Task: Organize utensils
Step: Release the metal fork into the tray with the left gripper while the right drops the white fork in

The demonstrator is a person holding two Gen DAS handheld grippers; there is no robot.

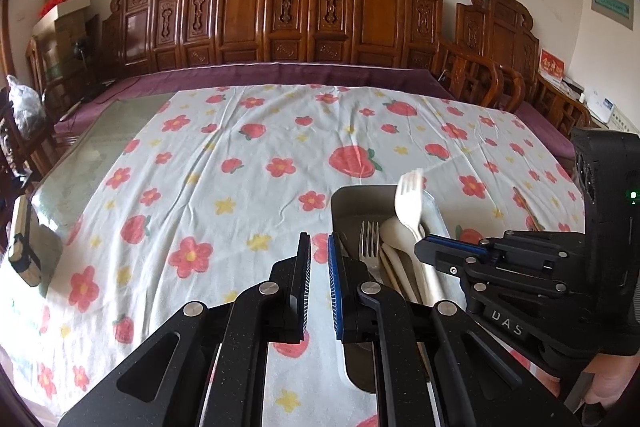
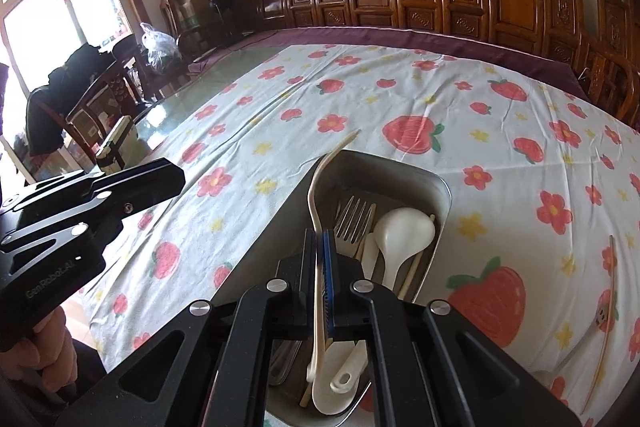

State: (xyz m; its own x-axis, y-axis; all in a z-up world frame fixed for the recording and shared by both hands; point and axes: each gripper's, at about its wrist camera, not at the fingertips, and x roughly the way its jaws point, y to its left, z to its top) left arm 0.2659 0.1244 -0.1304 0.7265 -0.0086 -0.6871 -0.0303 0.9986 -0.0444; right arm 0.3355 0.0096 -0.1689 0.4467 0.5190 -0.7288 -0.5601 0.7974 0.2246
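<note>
Clearly the right gripper's fingers [image 2: 320,259] pinch a cream plastic fork [image 2: 316,195] edge-on; it could twist loose, missing the steel tray [image 2: 440,183]; left gripper's fingers [image 1: 319,283] nearly pressed together, empty.

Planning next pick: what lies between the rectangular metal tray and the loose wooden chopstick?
Only bare flowered tablecloth between the tray and chopstick, per the right wrist view.

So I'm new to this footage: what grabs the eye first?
The strawberry-and-flower tablecloth covers the table, under a carved wooden bench back. Near the front, a grey metal tray holds utensils, and the right gripper pinches a cream plastic fork above it.
</note>
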